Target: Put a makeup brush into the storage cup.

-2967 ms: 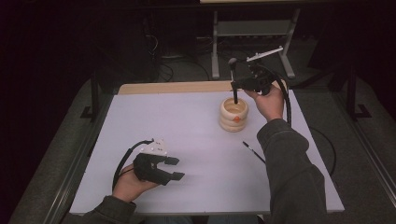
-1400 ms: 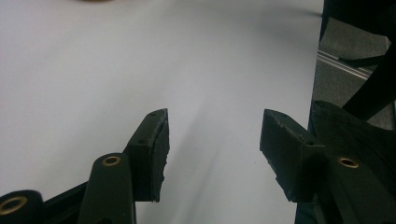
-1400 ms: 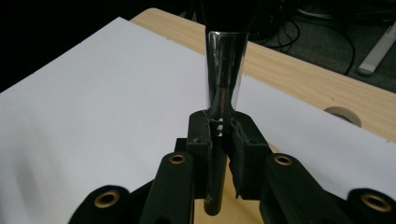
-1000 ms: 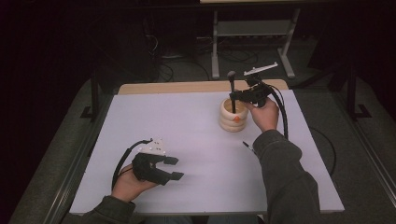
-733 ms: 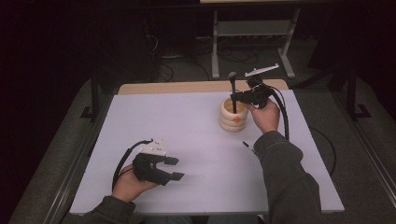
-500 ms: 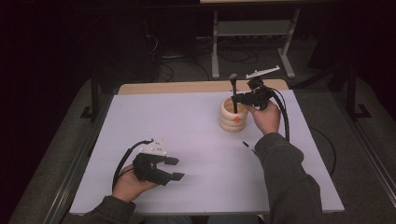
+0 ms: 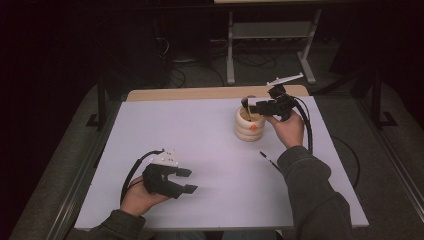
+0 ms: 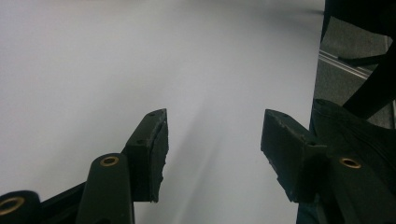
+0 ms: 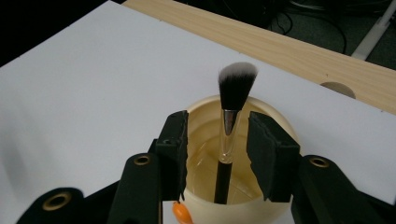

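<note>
Right now the R gripper (image 9: 217, 154) sits over the cream-coloured ribbed plastic cup (image 7: 248, 126) at the far right of the white table (image 7: 200, 145), w/ a black-handled makeup brush with a silver ferrule and dark white-tipped bristles (image 9: 232, 126) standing nearly upright inside it, bristles up. Jaws have just been opening; the brush is between them but the pads aren't pressing on it, gap on both sides, so it looks released & resting on the cup floor/wall.

Handling, as a guess: brush is light, stiff handle, slim & smooth so it can slip or pivot in the pads. Best grip is on the black handle just below the ferrule; bristles are soft & splay, avoid them. Cup looks light too, prob tips if the brush gets dragged sideways; a small orange bit (image 7: 253, 127) shows on its side.

L gripper (image 7: 186, 181) rests near the front left of the table, jaws apart, nothing between them.
</note>
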{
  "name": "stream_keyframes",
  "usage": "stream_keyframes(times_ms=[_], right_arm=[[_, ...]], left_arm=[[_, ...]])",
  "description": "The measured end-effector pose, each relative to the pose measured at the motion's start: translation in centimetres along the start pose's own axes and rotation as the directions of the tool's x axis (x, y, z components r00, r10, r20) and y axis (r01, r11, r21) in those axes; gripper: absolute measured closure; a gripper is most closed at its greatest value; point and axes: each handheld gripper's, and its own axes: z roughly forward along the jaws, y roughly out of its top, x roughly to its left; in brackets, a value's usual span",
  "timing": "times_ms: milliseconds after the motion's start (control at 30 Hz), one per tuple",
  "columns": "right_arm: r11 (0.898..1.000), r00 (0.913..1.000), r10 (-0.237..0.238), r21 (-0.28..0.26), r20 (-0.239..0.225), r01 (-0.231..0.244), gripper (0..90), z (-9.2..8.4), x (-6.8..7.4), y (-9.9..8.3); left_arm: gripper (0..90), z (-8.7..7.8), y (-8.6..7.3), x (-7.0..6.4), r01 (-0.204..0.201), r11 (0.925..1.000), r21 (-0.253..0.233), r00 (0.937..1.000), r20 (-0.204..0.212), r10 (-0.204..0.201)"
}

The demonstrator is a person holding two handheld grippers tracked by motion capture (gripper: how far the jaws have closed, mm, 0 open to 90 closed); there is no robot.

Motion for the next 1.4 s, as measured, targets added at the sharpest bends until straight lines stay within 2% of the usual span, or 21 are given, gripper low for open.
stream_keyframes(times_ms=[267, 300, 467, 633, 867, 1100, 1133, 1400], right_arm=[[1.000, 0.9999, -0.015, 0.007, 0.001, 0.015, 52.6, -1.3, 0.3, -0.6], [1.000, 0.9996, -0.028, 0.000, 0.004, 0.028, 52.1, -1.5, 0.3, -0.7], [1.000, 0.9996, -0.023, -0.005, -0.018, 0.023, 50.7, -2.3, 0.7, -1.0], [0.999, 0.9985, -0.048, -0.004, -0.026, 0.048, 50.4, -3.0, 0.9, -1.5], [0.999, 0.9977, -0.054, 0.007, -0.042, 0.054, 48.2, -3.6, 1.5, -2.0], [0.997, 0.9947, -0.078, 0.003, -0.067, 0.078, 45.4, -4.0, 2.3, -2.8], [0.996, 0.9947, -0.081, 0.017, -0.063, 0.082, 44.1, -4.0, 2.7, -3.2], [0.994, 0.9916, -0.099, 0.029, -0.084, 0.102, 36.9, -4.3, 3.4, -4.5]], left_arm=[[40.5, -0.1, -0.1, 0.2, 0.001, 1.0000, 0.002, 1.0000, 0.000, -0.001], [40.1, -0.1, -0.1, 0.2, 0.000, 1.0000, 0.000, 1.0000, 0.001, 0.000], [39.9, -0.1, -0.1, 0.2, 0.004, 1.0000, -0.005, 1.0000, 0.007, -0.004], [39.9, -0.2, -0.2, 0.2, 0.011, 0.9998, -0.014, 0.9999, 0.010, -0.011], [39.9, -0.6, -0.4, 0.3, 0.012, 0.9997, -0.022, 0.9999, -0.003, -0.012], [38.9, -0.3, -0.4, 0.2, 0.009, 0.9999, -0.012, 1.0000, -0.002, -0.009], [38.9, -0.3, -0.4, 0.2, 0.009, 0.9999, -0.013, 1.0000, -0.003, -0.009], [39.0, -0.3, -0.2, 0.1, 0.004, 0.9998, -0.018, 0.9999, -0.010, -0.005]])
